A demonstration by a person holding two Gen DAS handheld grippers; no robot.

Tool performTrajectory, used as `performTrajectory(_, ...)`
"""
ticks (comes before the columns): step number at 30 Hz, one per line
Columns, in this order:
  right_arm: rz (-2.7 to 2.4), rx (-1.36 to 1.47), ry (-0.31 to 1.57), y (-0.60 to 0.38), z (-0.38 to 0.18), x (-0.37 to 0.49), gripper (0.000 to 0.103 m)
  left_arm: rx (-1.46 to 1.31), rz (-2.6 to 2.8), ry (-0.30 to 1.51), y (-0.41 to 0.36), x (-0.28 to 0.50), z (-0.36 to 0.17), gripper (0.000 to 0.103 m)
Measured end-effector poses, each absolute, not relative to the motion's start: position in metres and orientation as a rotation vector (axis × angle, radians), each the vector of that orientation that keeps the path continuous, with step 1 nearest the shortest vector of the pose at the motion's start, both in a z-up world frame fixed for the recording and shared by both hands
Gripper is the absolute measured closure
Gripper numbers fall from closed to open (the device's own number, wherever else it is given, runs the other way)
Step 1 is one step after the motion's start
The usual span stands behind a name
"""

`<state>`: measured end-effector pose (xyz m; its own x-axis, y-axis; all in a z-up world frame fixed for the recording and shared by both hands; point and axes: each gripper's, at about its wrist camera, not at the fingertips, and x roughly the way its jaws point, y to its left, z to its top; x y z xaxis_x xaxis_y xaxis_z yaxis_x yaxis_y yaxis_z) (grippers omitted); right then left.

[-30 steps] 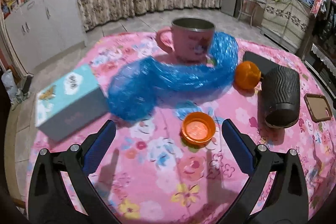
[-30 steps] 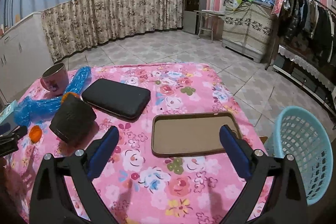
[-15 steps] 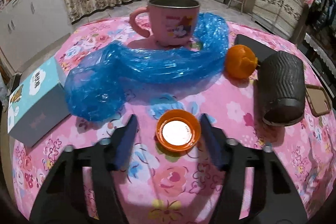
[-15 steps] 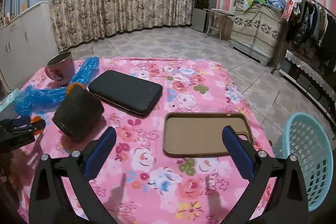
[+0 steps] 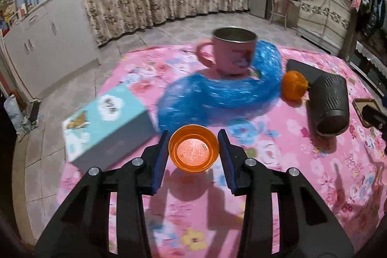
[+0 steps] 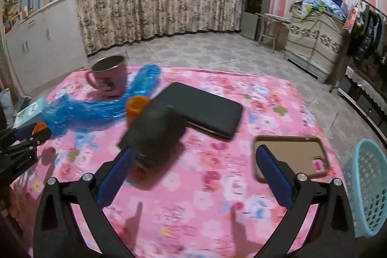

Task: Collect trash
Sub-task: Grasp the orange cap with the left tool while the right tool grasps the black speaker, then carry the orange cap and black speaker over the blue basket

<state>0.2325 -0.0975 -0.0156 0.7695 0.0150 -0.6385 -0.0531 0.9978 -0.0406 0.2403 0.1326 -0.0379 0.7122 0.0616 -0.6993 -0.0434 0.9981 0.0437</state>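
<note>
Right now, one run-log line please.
left gripper: jaws closing on orange cap | right gripper: open, empty | basket: beside table

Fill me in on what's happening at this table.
A person with a gripper in each hand is clearing trash from a pink floral table. The left gripper has its jaws closing around a small orange plastic cup, which appears lifted above its shadow. The right gripper hangs open and empty near a dark ribbed cylinder. A light blue mesh basket waits beside the table.
</note>
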Motion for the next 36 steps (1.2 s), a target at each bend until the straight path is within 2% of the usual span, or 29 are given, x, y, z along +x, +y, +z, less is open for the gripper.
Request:
performTrajectory(14, 0.005, -0.054, 0.818, -0.066, -0.045, 0.275, 0.006, -0.013, 0.071, 0.724, 0.166, 0.234, -0.015, 0.064)
performTrajectory(18, 0.074, -0.050, 0.838, -0.062, -0.047, 0.274, 0.031, -0.003, 0.081, 0.707, 0.166, 0.235, -0.004, 0.064)
performTrajectory(25, 0.095, -0.030, 0.789, -0.075, -0.036, 0.263, 0.035, 0.009, 0.086, 0.687, 0.159, 0.238, 0.020, 0.064)
performTrajectory(36, 0.055, -0.018, 0.666, -0.146, 0.007, 0.214, 0.035, 0.002, 0.057, 0.682, 0.127, 0.229, 0.036, 0.064)
